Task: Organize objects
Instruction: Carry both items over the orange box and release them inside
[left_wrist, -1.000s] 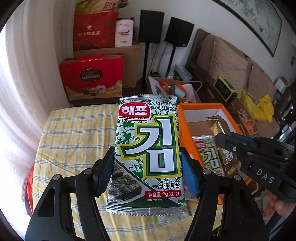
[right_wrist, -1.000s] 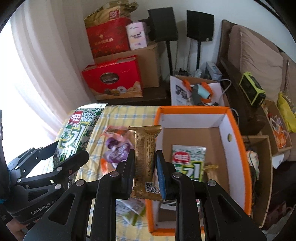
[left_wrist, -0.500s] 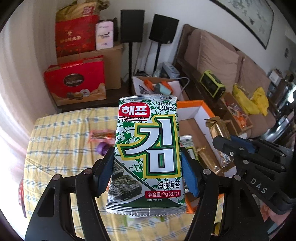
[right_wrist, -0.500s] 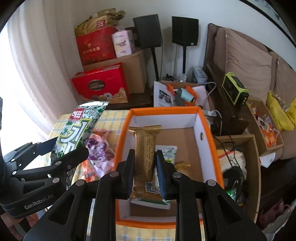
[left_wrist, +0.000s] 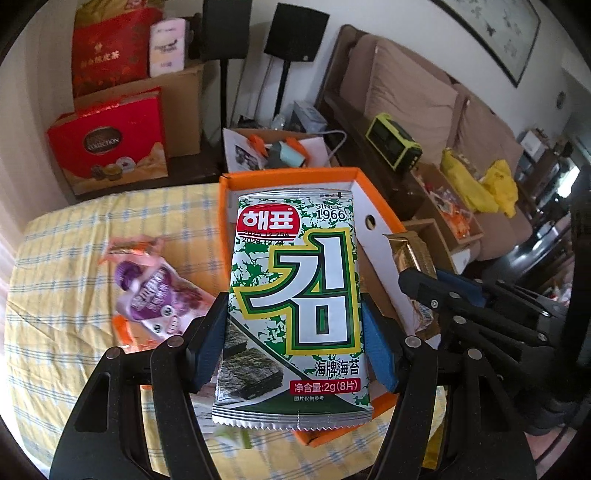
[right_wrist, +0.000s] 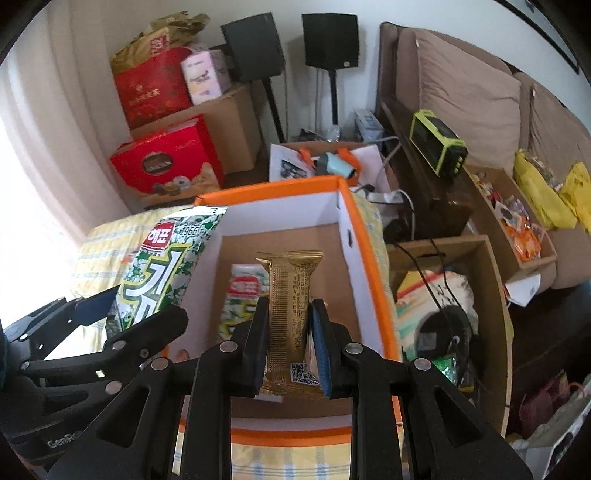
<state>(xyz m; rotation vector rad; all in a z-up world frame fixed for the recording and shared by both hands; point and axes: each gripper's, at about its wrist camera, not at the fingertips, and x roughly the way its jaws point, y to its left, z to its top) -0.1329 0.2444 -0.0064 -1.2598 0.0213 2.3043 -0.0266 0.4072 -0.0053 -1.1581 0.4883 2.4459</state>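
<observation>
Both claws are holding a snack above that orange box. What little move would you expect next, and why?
Probably a short dip, then letting go. The right gripper pinches the gold snack bar above the orange box, where one seaweed pack already lies. The left gripper holds a second seaweed packet over the same box, so both seem ready to drop in.

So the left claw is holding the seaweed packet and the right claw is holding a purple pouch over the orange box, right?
Not quite. The right claw holds a gold snack bar, not a purple pouch, as the right wrist view shows. The left claw does hold the seaweed packet, and the orange box is below.
</observation>
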